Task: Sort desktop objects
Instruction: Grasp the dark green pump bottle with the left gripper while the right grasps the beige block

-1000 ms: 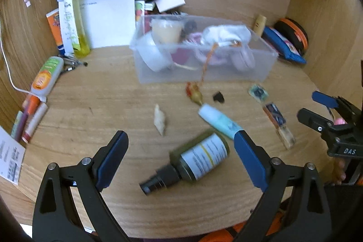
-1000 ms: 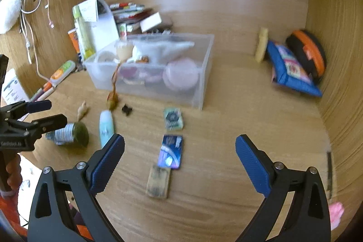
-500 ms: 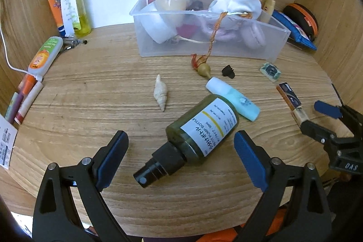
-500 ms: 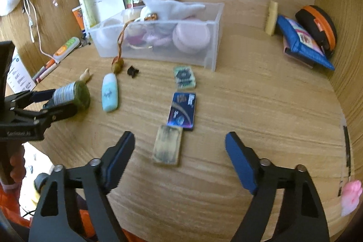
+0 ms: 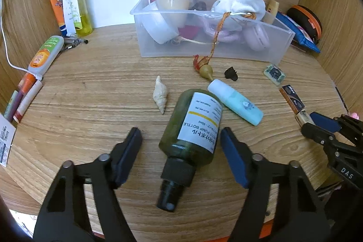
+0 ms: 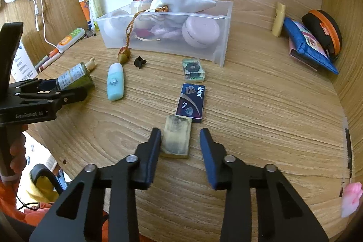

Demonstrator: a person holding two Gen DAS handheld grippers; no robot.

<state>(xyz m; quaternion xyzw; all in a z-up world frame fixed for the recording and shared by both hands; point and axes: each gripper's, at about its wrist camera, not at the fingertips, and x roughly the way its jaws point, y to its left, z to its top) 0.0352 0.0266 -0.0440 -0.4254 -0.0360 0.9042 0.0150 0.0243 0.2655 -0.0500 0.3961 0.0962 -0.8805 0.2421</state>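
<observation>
The green pump bottle (image 5: 192, 126) lies on its side at the lower centre of the left wrist view, between the 2 pads of the left gripper (image 5: 181, 151). Its long axis runs almost along the fingers, cap toward the camera. The jaws are closing and do not press yet. In the right wrist view, the right gripper (image 6: 180, 146) closes around the yellowish eraser (image 6: 177, 136); the left pad touches it, the right one does not. The clear bin (image 6: 224, 37) stands in the upper centre.

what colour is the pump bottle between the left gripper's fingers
Dark green pump bottle with a white label and black pump; clearest in the left wrist view.
</observation>
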